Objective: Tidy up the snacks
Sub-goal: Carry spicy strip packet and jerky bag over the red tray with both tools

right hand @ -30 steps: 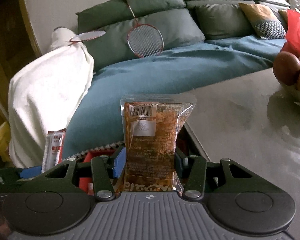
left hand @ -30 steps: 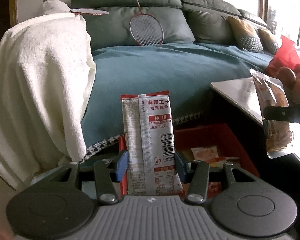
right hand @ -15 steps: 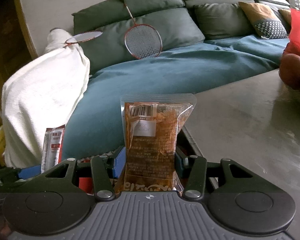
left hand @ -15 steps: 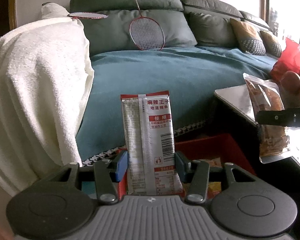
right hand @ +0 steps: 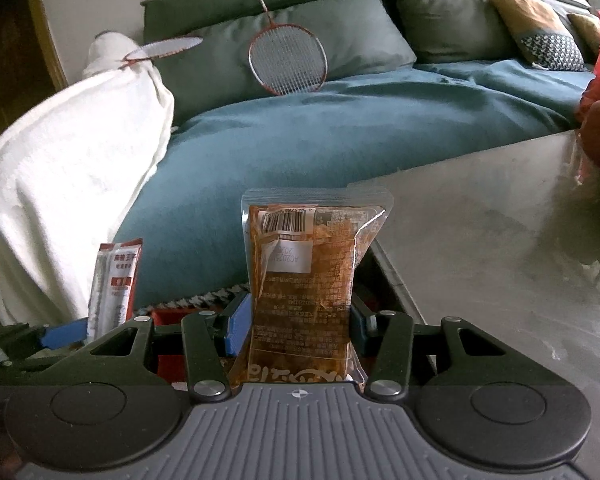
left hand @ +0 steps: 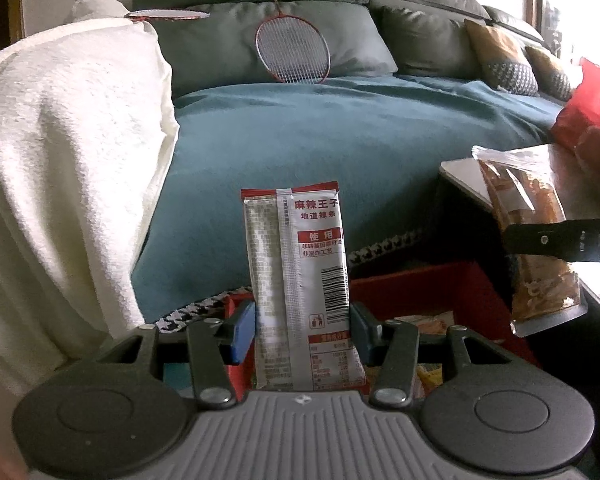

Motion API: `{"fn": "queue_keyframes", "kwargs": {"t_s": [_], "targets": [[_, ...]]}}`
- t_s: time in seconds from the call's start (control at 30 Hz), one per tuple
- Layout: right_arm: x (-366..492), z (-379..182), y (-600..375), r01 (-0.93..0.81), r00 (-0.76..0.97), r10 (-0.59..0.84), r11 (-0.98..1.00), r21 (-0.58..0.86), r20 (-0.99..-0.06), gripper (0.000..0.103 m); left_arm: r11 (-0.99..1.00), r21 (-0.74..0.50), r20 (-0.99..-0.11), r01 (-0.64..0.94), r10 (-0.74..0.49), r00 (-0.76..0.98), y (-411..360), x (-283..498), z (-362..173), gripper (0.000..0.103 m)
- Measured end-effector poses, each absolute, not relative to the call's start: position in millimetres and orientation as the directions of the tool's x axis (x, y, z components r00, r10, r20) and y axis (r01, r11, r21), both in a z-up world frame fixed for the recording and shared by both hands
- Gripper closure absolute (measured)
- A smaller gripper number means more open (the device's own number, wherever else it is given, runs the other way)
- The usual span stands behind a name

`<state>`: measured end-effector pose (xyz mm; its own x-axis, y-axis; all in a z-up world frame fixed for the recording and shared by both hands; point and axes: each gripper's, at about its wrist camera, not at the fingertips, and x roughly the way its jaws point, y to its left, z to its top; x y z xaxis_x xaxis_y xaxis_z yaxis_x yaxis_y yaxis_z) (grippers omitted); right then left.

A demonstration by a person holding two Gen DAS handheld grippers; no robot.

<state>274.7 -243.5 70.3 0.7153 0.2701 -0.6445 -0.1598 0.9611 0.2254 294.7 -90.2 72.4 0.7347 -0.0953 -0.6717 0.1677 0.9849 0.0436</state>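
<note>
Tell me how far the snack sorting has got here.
Done: the red bin already holds some packets. In hand: the left gripper clamps a silver packet, the right gripper a clear orange packet; both are above the bin. Left: dropping both in.

The left gripper (left hand: 303,330) is clamped on a silver packet (left hand: 298,280) standing upright between its fingers; the right gripper (right hand: 300,326) likewise pinches an orange pouch (right hand: 306,276).
</note>
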Motion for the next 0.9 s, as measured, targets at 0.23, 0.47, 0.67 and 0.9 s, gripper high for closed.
{"fn": "queue_keyframes", "kwargs": {"t_s": [0.23, 0.47, 0.67, 0.9], "targets": [[286.7, 52.6, -227.7, -0.178, 0.674, 0.262, 0.965, 0.192, -0.691, 0.045, 0.983, 0.058, -0.702, 0.173, -0.083, 0.707, -96.4, 303.2, 55.4, 0.060], [292.9, 33.3, -215.9, -0.194, 0.632, 0.251, 0.967, 0.163, -0.733, 0.045, 0.982, 0.072, -0.730, 0.176, -0.069, 0.680, -100.7, 311.0, 38.3, 0.060], [295.7, 19.0, -208.7, -0.204, 0.602, 0.239, 0.969, 0.142, -0.762, 0.045, 0.980, 0.075, -0.747, 0.184, -0.067, 0.662, -103.2, 315.4, 28.2, 0.059], [300.1, 6.8, -198.7, -0.223, 0.572, 0.230, 0.967, 0.121, -0.787, 0.045, 0.978, 0.081, -0.766, 0.193, -0.063, 0.640, -106.3, 318.5, 16.6, 0.059]]}}
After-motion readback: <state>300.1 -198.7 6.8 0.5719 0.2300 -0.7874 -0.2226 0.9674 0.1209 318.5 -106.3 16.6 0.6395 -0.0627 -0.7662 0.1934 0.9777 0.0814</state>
